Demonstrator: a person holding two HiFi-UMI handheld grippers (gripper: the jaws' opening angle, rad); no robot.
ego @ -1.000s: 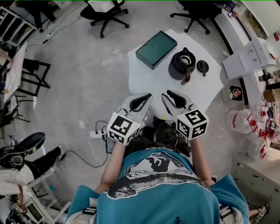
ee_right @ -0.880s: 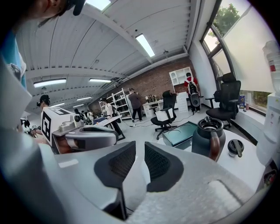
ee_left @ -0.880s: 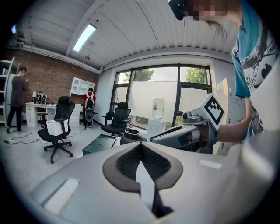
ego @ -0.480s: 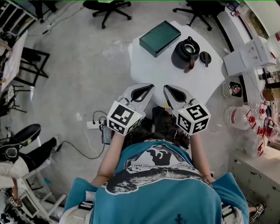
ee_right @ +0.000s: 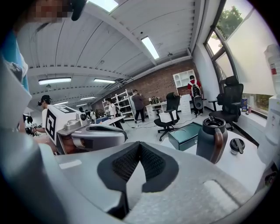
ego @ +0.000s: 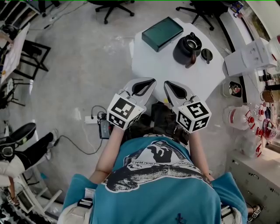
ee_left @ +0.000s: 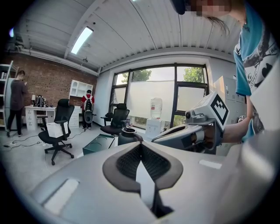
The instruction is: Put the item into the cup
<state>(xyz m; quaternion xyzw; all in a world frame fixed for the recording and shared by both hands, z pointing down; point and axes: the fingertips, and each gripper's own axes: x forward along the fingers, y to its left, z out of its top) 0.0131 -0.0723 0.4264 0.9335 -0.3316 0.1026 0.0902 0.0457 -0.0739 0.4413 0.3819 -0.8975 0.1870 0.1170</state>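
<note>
A dark jug (ego: 187, 46) with a brown handle stands open on the white table (ego: 153, 70), and its black lid (ego: 206, 54) lies to its right. The right gripper view shows the jug (ee_right: 211, 139) and lid (ee_right: 236, 145) ahead at the right. My left gripper (ego: 151, 82) and right gripper (ego: 167, 84) hover side by side over the table's near edge, well short of the jug. Both are shut with nothing between the jaws. A small yellowish thing (ego: 165, 101) shows between them at the table edge; I cannot tell what it is.
A flat green box (ego: 162, 33) lies at the table's far left corner. Office chairs (ego: 109, 6) stand beyond the table. A power strip and cables (ego: 94, 120) lie on the floor at the left. Shelves with bottles (ego: 258, 122) line the right side.
The table, jug and box sit higher in the head view than before. Both grippers stay side by side at the near edge, a little higher in the picture too.
</note>
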